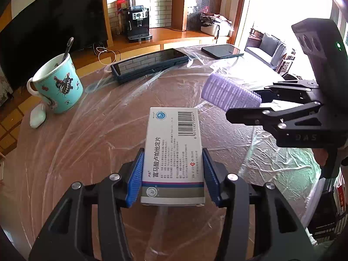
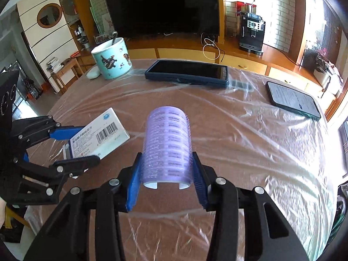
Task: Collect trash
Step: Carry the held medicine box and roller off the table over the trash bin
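A white medicine box (image 1: pixel 174 152) with a barcode and blue logo is clamped between the blue pads of my left gripper (image 1: pixel 173 176), which is shut on it and holds it just above the table. In the right wrist view the same medicine box (image 2: pixel 97 134) shows at the left in that left gripper (image 2: pixel 76 145). A purple ribbed hair roller (image 2: pixel 167 143) stands lengthwise between the blue pads of my right gripper (image 2: pixel 166 178), which is shut on it. From the left wrist view the hair roller (image 1: pixel 228 92) sticks out of the right gripper (image 1: pixel 243 102) at the right.
The round table (image 2: pixel 250 148) is covered in crinkled clear plastic film. A turquoise mug (image 1: pixel 57 84) with a spoon and a small white case (image 1: pixel 37 117) stand at the left. A dark tablet (image 2: pixel 187 72) and a phone (image 2: pixel 293 101) lie at the far side.
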Tool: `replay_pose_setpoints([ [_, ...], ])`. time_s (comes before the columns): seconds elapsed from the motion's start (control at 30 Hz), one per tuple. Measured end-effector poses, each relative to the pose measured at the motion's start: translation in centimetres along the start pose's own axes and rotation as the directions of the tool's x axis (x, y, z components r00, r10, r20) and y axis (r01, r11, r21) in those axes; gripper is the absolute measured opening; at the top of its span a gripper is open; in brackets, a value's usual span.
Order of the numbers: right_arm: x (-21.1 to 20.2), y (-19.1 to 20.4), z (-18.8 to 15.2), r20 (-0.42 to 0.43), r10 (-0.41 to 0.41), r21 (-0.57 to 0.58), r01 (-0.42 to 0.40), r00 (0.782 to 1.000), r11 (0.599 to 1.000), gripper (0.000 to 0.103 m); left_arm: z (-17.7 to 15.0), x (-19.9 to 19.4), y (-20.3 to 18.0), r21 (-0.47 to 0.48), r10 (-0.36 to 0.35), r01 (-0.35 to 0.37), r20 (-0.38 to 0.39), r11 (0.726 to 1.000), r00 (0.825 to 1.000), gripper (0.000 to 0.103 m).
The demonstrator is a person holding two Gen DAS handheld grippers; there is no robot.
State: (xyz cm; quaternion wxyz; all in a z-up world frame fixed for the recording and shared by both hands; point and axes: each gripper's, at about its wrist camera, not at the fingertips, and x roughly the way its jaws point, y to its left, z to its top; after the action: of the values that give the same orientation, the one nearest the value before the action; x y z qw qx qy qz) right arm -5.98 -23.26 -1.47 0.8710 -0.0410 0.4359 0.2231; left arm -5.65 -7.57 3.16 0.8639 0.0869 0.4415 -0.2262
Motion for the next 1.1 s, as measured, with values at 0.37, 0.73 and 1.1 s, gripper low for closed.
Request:
replay_pose_setpoints([
  [0.37,-2.6,1.2,-2.0,0.021,0.023,-0.009,-0.022,1.000,1.000,0.043,-0.9,-2.2,-1.5,0.005,-0.006,0.006,0.024,1.000,1.000,0.052],
  [0.73,-6.0,2.6,-4.4,0.058,0.065,-0.024,-0.064,0.996,0.998,0.043,-2.9,-5.5,-3.1,-0.004,-0.035,0.035,0.068,0.999,0.997,0.052],
  [1.1,-9.5,4.0,-8.2,0.073,0.101,-0.041,-0.099,0.992,0.994,0.043,-5.9,-8.9,-5.3,0.020,-0.054,0.052,0.090,0.998,0.995,0.052],
])
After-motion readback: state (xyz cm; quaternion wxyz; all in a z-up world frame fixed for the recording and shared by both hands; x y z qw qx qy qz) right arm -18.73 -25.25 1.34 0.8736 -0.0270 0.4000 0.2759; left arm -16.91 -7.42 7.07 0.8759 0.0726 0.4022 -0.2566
